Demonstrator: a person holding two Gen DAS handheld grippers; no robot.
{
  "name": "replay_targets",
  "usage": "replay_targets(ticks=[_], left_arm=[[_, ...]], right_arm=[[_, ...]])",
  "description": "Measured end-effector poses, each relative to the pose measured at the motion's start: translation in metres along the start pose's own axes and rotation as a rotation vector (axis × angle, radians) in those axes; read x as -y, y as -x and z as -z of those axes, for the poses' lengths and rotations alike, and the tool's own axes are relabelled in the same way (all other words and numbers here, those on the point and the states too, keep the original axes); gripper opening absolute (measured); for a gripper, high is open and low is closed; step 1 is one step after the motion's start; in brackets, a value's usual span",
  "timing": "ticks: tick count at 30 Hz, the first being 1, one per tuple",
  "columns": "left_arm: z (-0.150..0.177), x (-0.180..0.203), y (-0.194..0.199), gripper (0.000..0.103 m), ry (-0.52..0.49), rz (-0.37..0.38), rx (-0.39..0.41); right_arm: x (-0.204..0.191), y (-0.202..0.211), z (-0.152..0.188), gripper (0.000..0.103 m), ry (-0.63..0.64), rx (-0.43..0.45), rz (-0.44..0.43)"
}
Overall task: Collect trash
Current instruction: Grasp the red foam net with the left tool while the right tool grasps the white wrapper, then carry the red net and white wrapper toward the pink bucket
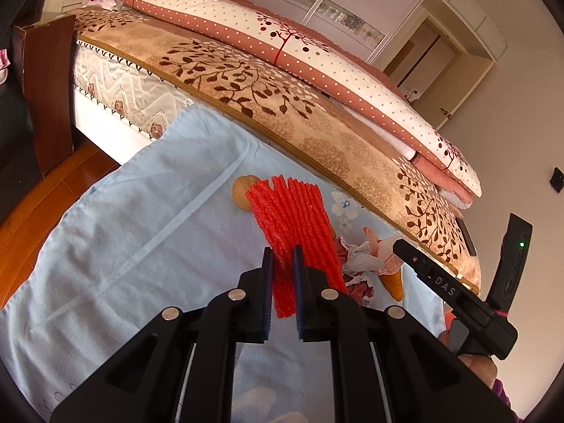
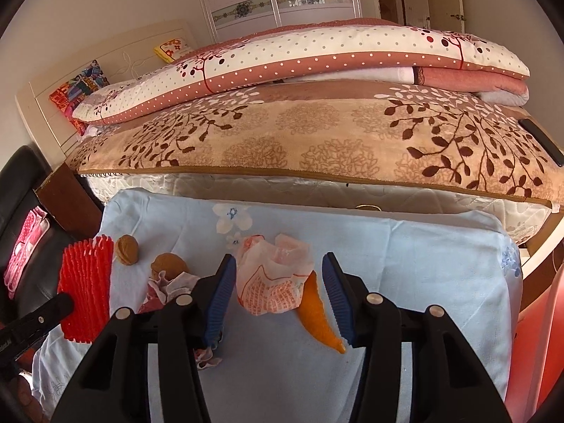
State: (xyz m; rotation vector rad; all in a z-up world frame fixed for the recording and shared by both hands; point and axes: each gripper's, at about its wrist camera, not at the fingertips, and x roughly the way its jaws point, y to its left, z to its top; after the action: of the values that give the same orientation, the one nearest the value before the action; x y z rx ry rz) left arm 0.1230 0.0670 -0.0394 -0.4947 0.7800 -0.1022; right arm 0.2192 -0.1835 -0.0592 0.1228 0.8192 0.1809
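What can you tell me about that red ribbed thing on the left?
The red foam net is a bright red sleeve of soft-looking ribbed mesh, long and flattened, its ribs running lengthwise. The left tool is shut on its near end, pinching a few ribs, and the right view shows it tilted up from the blue cloth. Its far end hides part of a walnut.

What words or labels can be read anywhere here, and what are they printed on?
"DAS": white letters on the black body of the right tongs, seen from the left camera; a mark before them is unclear.
Red print on the crumpled wrapper: too small to read.
White lettering on the left tongs' body at the right camera's edge: too blurred and cut off to read.
Nothing else legible.
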Motion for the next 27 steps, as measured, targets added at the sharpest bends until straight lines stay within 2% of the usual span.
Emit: replay_targets(ticks=[1, 5, 16, 27], left_arm=[[0.000, 0.002, 0.000, 0.010, -0.004, 0.002, 0.001], [0.002, 0.005, 0.003, 0.010, -0.021, 0.012, 0.003], [0.015, 0.022, 0.011, 0.010, -0.095, 0.002, -0.003], [0.035, 0.048, 0.014, 0.010, -0.164, 0.013, -0.035]], right_arm=[[0.000, -0.003, 0.000, 0.029, 0.002, -0.012, 0.005], [-0.004, 0.002, 0.003, 0.020, 0.016, -0.008, 0.007], [-0.019, 0.069, 0.031, 0.019, 0.116, 0.075, 0.067], [-0.006, 0.118, 0.078, 0.019, 0.100, 0.080, 0.157]])
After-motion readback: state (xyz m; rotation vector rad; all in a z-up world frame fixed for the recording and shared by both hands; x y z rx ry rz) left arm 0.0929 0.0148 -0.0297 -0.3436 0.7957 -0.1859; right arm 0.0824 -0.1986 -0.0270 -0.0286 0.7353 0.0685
